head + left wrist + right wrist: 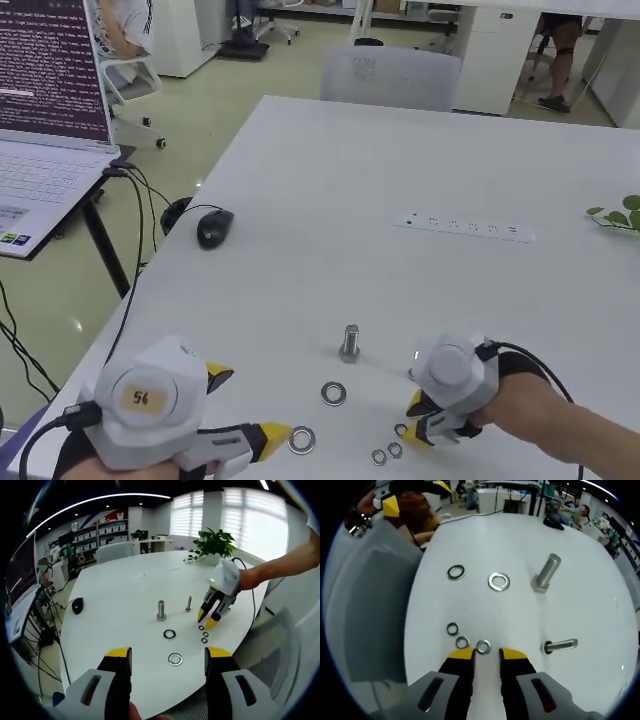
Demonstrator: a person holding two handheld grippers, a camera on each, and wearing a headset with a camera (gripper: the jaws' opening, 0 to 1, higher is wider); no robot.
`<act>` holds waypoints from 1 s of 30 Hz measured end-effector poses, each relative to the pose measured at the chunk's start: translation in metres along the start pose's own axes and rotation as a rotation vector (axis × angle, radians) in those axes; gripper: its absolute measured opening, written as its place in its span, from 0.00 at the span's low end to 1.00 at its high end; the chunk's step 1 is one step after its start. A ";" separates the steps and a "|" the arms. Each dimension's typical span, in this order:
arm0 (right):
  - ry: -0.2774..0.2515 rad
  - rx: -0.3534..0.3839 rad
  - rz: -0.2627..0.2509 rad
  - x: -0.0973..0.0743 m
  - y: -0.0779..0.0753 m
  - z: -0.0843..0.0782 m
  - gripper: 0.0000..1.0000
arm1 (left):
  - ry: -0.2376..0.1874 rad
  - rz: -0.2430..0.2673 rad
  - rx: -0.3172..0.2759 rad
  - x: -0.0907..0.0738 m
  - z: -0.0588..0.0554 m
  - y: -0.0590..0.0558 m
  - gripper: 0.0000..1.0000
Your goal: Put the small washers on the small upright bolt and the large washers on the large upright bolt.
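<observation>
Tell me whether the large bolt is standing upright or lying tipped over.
Upright. The large bolt stands on its head on the table, shank pointing up, with no washer on it.

The right gripper (412,420) hangs beside the small washers (395,450), near the large bolt (349,343).

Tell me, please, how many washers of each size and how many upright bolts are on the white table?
Large washers: 2
Small washers: 3
Large upright bolt: 1
Small upright bolt: 1
Total: 7
</observation>
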State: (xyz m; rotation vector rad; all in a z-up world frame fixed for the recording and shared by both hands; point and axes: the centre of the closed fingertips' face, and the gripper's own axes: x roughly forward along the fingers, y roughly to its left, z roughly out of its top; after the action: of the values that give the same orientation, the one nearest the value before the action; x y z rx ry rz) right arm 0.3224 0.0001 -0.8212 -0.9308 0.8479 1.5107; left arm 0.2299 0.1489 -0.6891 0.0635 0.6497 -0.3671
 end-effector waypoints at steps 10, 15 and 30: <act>0.023 -0.083 0.027 0.003 0.001 0.000 0.18 | 0.002 -0.001 0.003 0.001 0.000 -0.003 0.58; 0.028 -0.140 0.039 0.004 0.004 0.001 0.19 | 0.002 -0.004 0.002 0.002 0.000 -0.005 0.58; 0.026 -0.200 0.052 0.005 0.005 0.000 0.14 | 0.000 -0.005 0.004 0.004 0.002 -0.008 0.58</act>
State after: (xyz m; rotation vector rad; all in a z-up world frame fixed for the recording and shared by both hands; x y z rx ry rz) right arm 0.3171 0.0021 -0.8256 -1.0838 0.7540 1.6540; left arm 0.2315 0.1398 -0.6895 0.0654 0.6498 -0.3734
